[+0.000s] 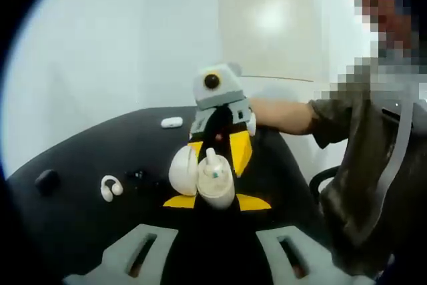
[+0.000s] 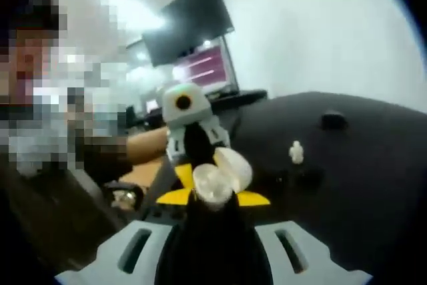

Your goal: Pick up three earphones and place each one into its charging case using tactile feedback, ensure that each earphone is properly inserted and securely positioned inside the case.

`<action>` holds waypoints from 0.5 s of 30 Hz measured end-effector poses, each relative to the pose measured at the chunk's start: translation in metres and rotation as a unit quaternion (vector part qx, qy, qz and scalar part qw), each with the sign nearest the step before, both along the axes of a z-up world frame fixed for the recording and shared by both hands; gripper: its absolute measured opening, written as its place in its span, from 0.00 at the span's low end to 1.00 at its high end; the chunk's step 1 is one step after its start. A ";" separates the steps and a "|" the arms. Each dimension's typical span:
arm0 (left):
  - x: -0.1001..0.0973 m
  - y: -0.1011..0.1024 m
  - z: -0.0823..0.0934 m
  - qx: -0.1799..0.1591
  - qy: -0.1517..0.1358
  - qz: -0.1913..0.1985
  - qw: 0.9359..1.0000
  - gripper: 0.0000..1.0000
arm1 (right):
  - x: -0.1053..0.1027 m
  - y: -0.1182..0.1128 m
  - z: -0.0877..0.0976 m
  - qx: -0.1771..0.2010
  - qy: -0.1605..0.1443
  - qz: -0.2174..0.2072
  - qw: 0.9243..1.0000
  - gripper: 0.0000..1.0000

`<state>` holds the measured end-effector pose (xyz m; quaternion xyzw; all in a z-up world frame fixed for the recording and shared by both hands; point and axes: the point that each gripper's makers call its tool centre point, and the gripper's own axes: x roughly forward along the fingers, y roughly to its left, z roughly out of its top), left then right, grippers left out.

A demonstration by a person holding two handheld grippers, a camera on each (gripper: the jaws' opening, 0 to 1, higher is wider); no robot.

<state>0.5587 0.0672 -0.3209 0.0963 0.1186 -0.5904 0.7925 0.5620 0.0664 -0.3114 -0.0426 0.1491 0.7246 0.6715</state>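
Left gripper view: both grippers' yellow-tipped jaws pinch open white case.

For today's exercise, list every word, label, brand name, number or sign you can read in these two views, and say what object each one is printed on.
No text can be read in either view.
Monitor: bright pinkish lines on its screen, too blurred to read.
White charging case: no legible print.
White earphone on the black table: no visible marking.

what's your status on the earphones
Left gripper clamped on open charging case, earphone standing in it. Right gripper at the case, grip unclear. Loose earphone on table, nothing blocking.
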 end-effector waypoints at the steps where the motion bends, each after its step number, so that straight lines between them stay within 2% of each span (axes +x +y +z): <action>1: 0.001 -0.001 0.000 0.000 0.000 0.003 1.000 0.17 | -0.002 0.002 -0.002 -0.003 0.004 0.002 1.000 0.24; 5: 0.001 0.000 0.001 0.000 -0.020 0.007 1.000 0.17 | -0.001 -0.004 -0.001 -0.001 0.012 0.004 1.000 0.22; 7: 0.005 0.002 0.002 -0.001 -0.016 0.009 1.000 0.17 | 0.001 -0.012 -0.001 0.000 0.003 0.002 1.000 0.22; 9: 0.007 0.004 0.007 -0.018 -0.009 0.012 1.000 0.17 | 0.007 -0.017 0.000 0.000 0.012 -0.007 1.000 0.22; 11: 0.009 0.006 0.019 -0.051 -0.007 0.019 0.998 0.17 | 0.009 -0.020 0.000 0.000 0.007 -0.011 1.000 0.22; 13: 0.009 0.011 0.028 -0.075 0.008 0.030 0.997 0.17 | 0.011 -0.022 0.000 0.000 0.009 -0.021 1.000 0.22; 15: 0.012 0.021 0.045 -0.110 -0.027 0.042 0.993 0.14 | 0.009 -0.025 -0.001 -0.002 0.000 -0.016 1.000 0.22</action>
